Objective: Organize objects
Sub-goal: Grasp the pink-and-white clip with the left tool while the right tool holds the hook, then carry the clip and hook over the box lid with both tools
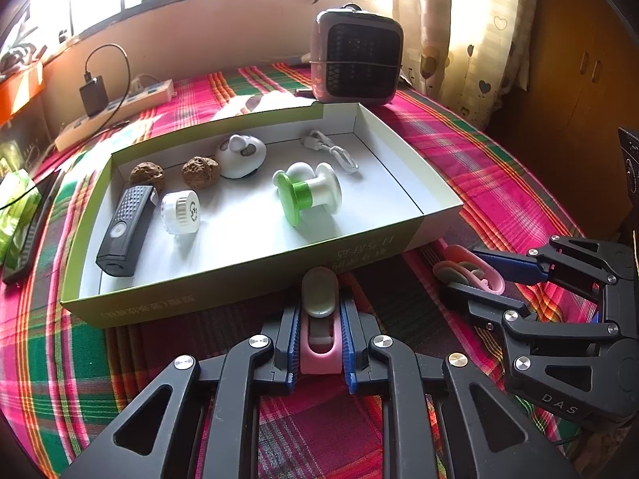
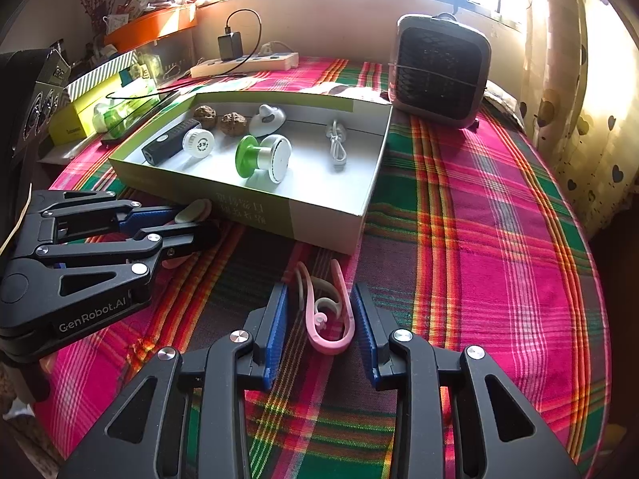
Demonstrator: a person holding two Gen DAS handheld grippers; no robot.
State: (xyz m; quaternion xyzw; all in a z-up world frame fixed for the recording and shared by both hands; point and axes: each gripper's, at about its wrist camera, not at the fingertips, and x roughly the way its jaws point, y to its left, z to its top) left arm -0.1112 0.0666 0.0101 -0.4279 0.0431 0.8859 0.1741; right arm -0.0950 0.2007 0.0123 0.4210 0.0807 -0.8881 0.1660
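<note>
Now — box (image 1: 247,275): walnuts (image 1: 201,172), torch (image 1: 126,229) | left gripper (image 1: 319,343) clamped on pink clip (image 1: 320,353) | right gripper (image 2: 319,333) apart

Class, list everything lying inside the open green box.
Inside the green box: black device, white cap, two walnuts, white mouse-shaped gadget, green-and-white spool, white cable. Its front wall hides the near floor strip.

Left gripper (image 1: 319,343) clamps a pink clip (image 1: 320,353)

Open box (image 1: 255,275) just beyond on plaid cloth (image 1: 499,183); right gripper (image 1: 479,279) around another clip (image 1: 471,273).
</note>
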